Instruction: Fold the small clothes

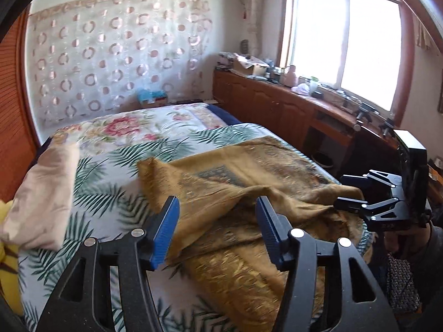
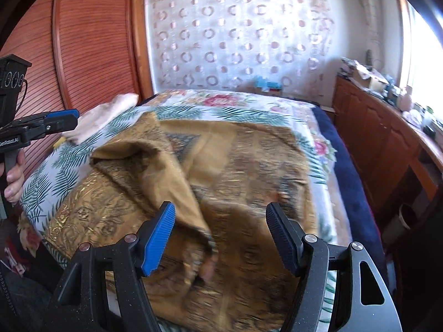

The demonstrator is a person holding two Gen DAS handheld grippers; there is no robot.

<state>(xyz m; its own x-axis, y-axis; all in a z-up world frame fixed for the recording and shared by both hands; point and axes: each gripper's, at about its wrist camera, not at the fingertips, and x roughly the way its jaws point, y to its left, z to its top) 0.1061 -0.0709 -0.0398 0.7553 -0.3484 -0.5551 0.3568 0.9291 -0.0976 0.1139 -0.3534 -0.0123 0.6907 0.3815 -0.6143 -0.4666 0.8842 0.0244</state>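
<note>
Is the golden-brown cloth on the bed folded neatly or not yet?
Not yet. The golden-brown cloth lies mostly spread on the bed, with one rumpled flap turned over.

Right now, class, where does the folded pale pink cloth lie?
In the left wrist view the pale pink cloth lies at the bed's left edge, left of the mustard patterned cloth.

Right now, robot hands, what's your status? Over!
Left gripper open, empty. Right gripper open, empty. Brown cloth half folded, rumpled on bed. Pink cloth lies off to the side, nothing blocking.
</note>
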